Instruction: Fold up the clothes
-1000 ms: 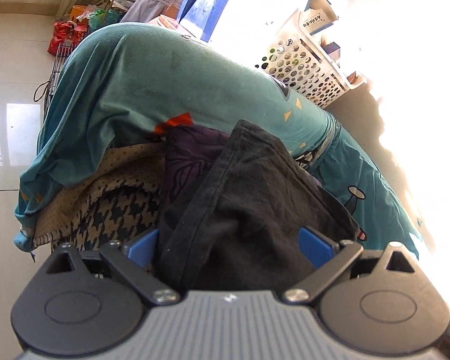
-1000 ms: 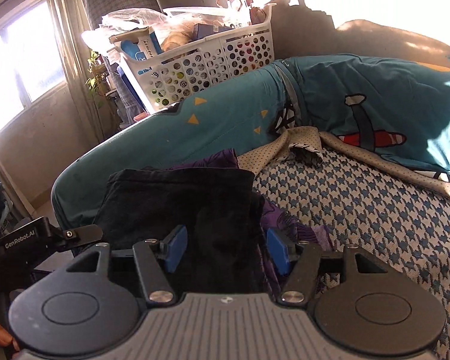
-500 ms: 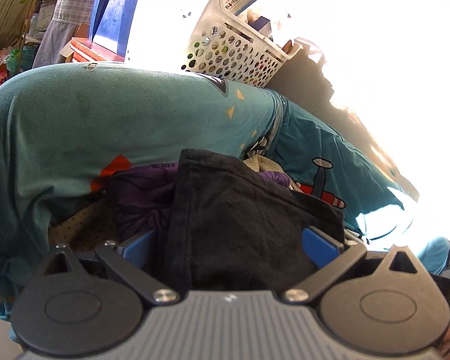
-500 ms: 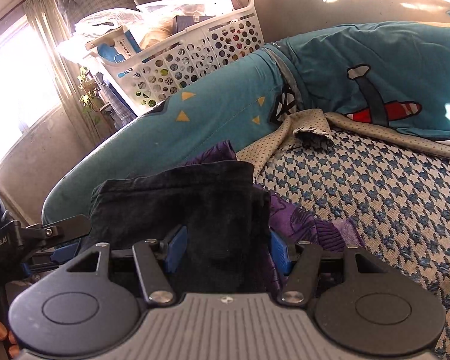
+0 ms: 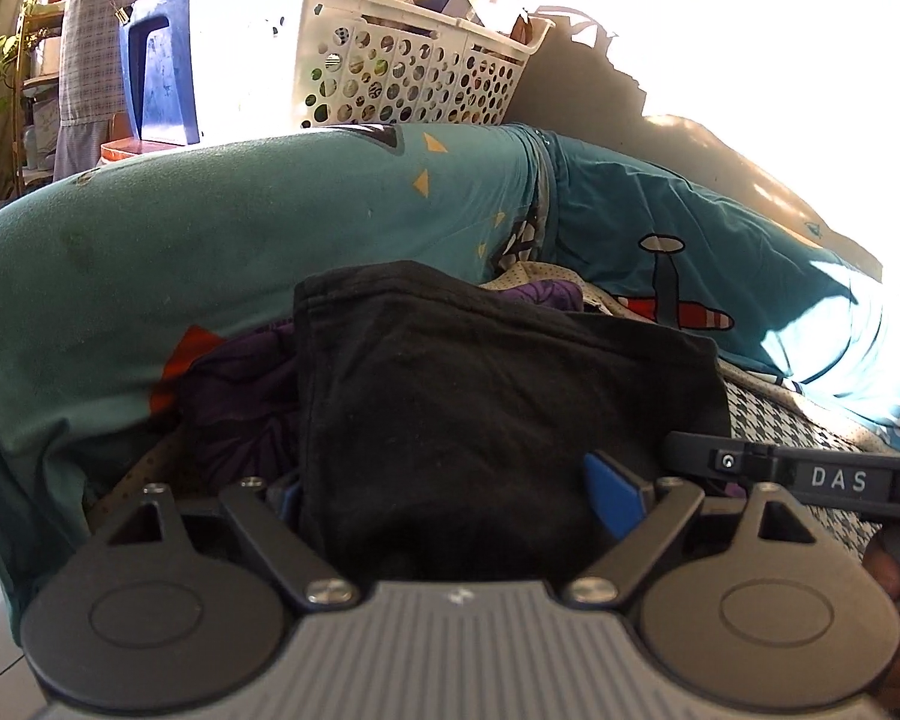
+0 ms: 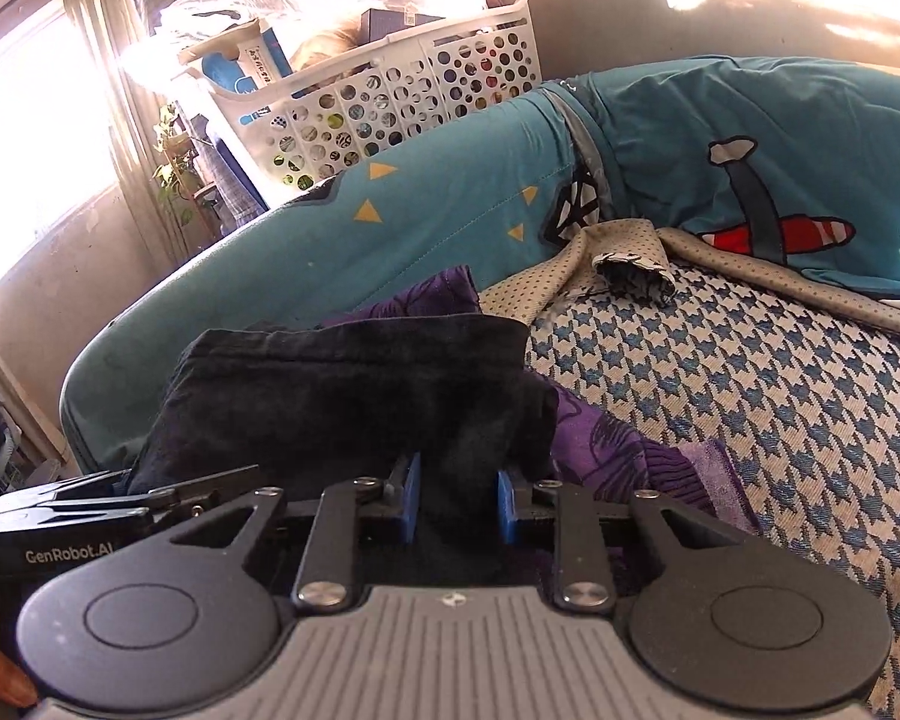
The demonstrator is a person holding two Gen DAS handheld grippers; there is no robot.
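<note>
My right gripper (image 6: pixel 455 507) has its blue pads drawn close together and pinched on a fold of the black garment (image 6: pixel 354 396), so I read it as clamped on that cloth. My left gripper (image 5: pixel 450 495) stands with its blue pads wide apart, the black garment (image 5: pixel 480 420) lying between them; the left pad is half hidden behind the cloth edge, and I see no pinch, so I take it as spread wide. Taking the black garment as my landmark: it lies folded on top of a purple patterned cloth (image 6: pixel 618 450), which shows out from under it on both sides. Under and to the right of that spreads a blue-and-cream houndstooth blanket (image 6: pixel 780 396) on the bed. Behind the garment rises a teal sheet (image 6: pixel 438 222) with yellow triangles and a red-and-grey plane print. Farther behind, above the teal sheet, sits a white perforated laundry basket (image 6: pixel 390 108) filled with boxes and bags. In the left view the right gripper's black body marked DAS (image 5: pixel 810 477) lies just beside the garment's right corner.
</note>
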